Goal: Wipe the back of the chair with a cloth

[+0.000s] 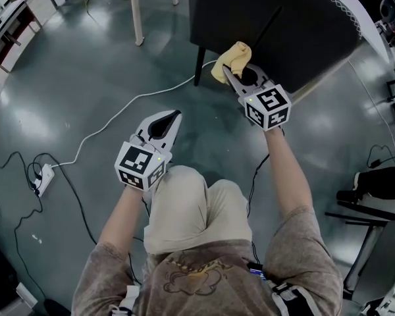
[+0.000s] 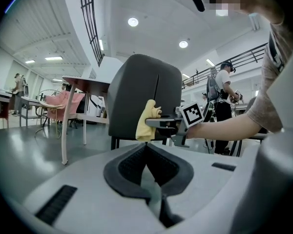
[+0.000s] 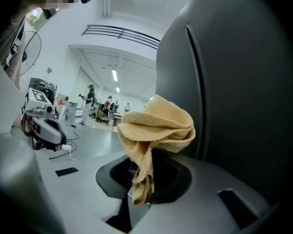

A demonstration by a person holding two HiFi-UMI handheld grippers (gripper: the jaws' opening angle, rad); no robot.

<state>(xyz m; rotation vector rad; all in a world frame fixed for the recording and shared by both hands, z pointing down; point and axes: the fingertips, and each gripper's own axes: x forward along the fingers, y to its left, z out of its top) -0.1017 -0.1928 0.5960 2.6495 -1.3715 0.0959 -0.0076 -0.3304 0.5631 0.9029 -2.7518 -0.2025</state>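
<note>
Presently right gripper (image 1: pixel 234 75) clamps cloth (image 1: pixel 231 58) beside chair (image 1: pixel 283 25).

Ahead: chair back (image 1: pixel 283 25) blocks; left: open floor (image 1: pixel 85 64), cable (image 1: pixel 145 95) crossing.

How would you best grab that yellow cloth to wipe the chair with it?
Grip its gathered tail, coming from the side away from the chair back, as the right gripper does: the wad of the yellow cloth then sits free ahead of the jaws.
</note>
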